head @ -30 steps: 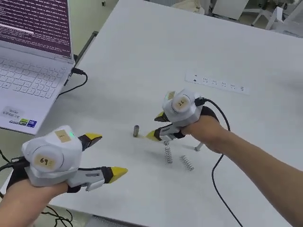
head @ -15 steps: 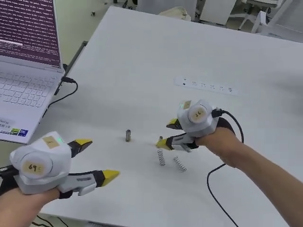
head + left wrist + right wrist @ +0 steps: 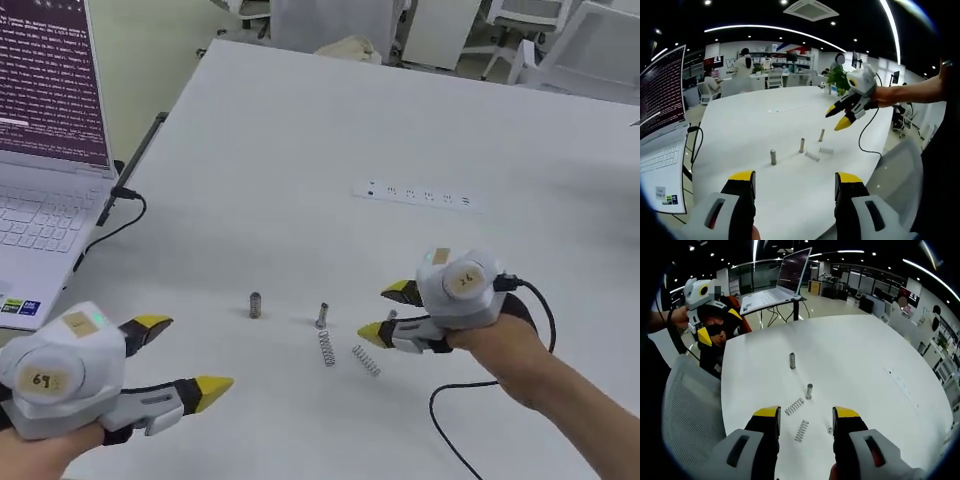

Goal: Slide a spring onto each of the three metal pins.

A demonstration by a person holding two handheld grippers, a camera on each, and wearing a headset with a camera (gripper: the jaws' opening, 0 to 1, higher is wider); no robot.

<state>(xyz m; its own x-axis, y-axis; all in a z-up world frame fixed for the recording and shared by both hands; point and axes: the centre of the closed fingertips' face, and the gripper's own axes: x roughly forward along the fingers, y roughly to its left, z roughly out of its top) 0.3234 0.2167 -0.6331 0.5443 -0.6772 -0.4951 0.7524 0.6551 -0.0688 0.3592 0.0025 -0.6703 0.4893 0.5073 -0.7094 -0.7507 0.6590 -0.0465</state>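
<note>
**A:** where are we w/ the springs?

**B:** looks like 1 of 3 done, but it's tiny so can't swear to it. In the head view the leftmost pin (image 3: 255, 305) looks ribbed, like it's already got a spring on. The middle pin (image 3: 322, 316) is bare. The third pin (image 3: 392, 316) is just beside the right gripper (image 3: 388, 312). Two loose ones lie flat on the table (image 3: 300, 150): the near spring (image 3: 326, 347) is right below the middle pin, the other spring (image 3: 366, 360) next to it.

**A:** grippers?

**B:** both spread wide, nothing in either. The left gripper (image 3: 180, 355) hangs by the table edge, well apart from the parts.

**A:** so next?

**B:** imo grab a loose spring w/ the right gripper. Pinch near one end, tip it upright, line the bore up over a bare pin. Springs roll + squish, so go easy on the grip.
</note>
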